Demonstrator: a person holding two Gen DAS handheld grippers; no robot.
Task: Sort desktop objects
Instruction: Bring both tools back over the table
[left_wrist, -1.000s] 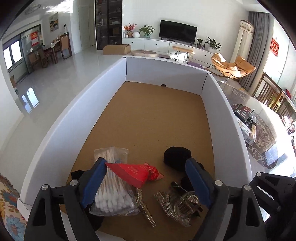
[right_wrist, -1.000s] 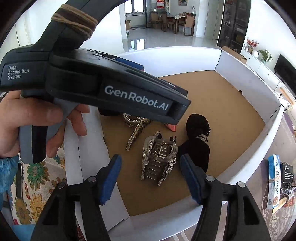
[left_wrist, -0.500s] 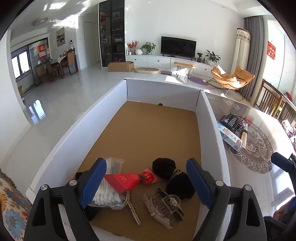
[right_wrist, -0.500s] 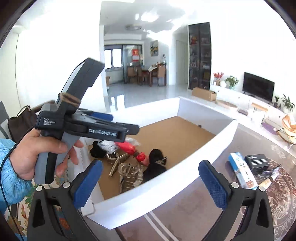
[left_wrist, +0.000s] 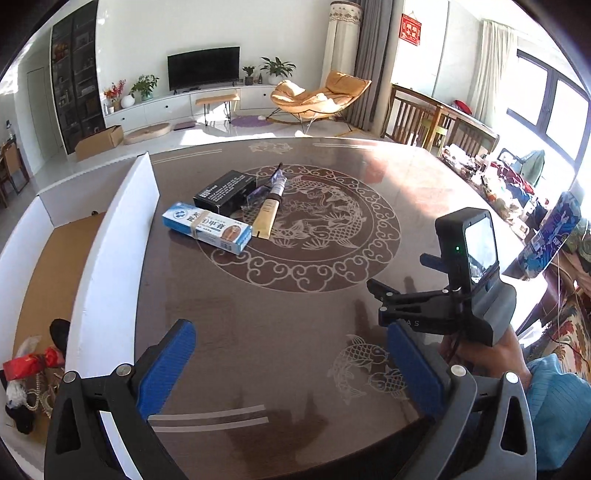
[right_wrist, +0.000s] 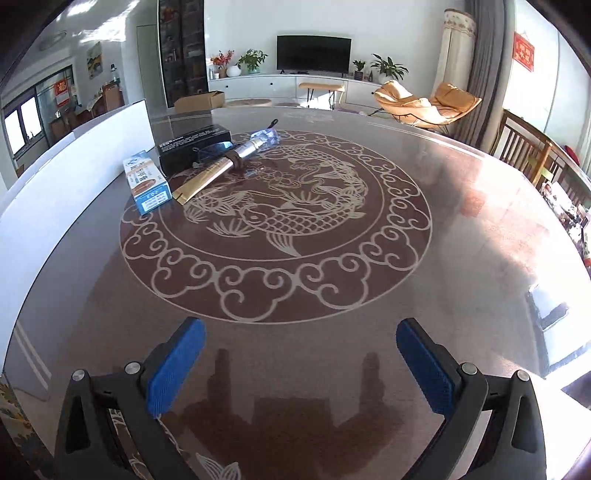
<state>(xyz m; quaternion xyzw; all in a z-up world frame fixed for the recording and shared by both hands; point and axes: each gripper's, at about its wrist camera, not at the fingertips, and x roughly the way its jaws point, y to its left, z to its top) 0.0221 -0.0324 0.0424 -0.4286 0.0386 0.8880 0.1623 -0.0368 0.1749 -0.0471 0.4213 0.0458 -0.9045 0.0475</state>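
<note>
- Brown table (right_wrist: 461, 258) has replaced the white box (left_wrist: 110, 236) under both my grippers.
- Left gripper (left_wrist: 291, 365), right gripper (right_wrist: 301, 363): just opened wide, empty.
- Next, probably the blue carton (right_wrist: 147, 181).

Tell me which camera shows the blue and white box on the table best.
The left wrist view. There the blue and white box shows its long printed side and one end, unobstructed, near the white wall. The right wrist view shows it end-on and foreshortened, beside the black box.
</note>
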